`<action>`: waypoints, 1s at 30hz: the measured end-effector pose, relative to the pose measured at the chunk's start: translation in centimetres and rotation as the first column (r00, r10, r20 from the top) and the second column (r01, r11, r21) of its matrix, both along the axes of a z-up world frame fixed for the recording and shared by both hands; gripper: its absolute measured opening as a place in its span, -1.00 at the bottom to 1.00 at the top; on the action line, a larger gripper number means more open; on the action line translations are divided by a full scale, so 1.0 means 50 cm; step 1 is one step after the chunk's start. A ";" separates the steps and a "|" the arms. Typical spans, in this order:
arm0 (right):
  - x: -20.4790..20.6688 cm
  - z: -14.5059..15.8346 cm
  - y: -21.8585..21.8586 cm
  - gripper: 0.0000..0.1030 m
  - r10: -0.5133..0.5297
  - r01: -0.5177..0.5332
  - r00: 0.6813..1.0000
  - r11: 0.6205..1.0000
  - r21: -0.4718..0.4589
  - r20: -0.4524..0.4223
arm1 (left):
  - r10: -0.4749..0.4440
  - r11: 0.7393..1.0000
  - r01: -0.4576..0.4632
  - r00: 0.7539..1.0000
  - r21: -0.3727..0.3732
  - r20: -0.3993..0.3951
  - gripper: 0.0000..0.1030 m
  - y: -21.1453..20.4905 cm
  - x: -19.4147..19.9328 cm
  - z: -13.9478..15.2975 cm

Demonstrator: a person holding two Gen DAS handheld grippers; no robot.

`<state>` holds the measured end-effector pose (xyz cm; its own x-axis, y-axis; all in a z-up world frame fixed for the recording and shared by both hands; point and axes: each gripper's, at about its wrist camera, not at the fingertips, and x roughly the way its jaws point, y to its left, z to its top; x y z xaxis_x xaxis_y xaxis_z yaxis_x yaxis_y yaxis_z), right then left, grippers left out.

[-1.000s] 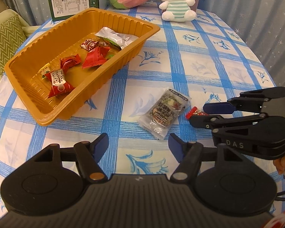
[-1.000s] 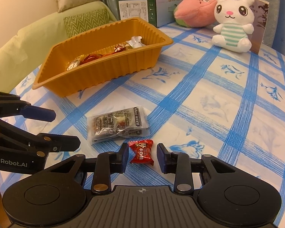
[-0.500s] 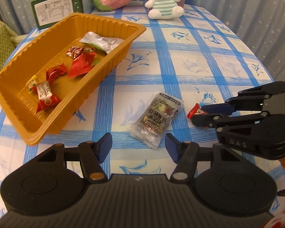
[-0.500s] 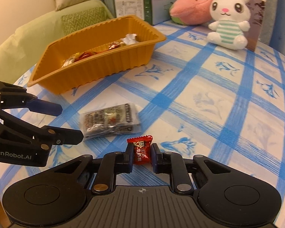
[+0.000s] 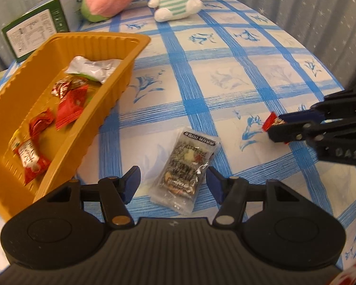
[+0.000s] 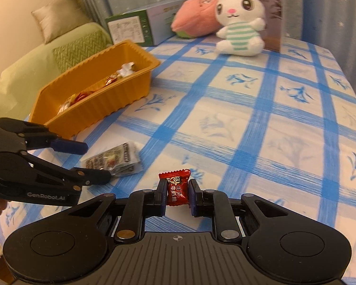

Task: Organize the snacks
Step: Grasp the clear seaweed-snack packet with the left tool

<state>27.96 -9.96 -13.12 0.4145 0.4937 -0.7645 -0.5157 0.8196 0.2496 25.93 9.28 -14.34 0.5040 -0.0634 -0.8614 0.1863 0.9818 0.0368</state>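
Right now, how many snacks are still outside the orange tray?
2: the red candy pinched in the right gripper, and the clear packet on the tablecloth between the open left gripper fingers.

Green box (image 5: 39, 29) print too small — sofa (image 6: 35, 66) cut off.

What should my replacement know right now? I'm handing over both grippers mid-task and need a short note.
Right gripper: shut on the red candy, near the table's front edge.
Left gripper: open, fingers either side of the clear snack packet, which lies flat on the table.
Orange tray: left of the packet, already holding several wrapped snacks.
Left to do: carry the candy to the tray, then grasp the packet and put it in too.
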 end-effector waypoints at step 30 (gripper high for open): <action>-0.014 0.018 -0.056 -0.63 -0.098 0.098 0.995 0.995 0.004 0.009 | -0.011 1.000 0.011 1.000 -0.020 -0.021 -0.33 -0.030 0.017 -0.005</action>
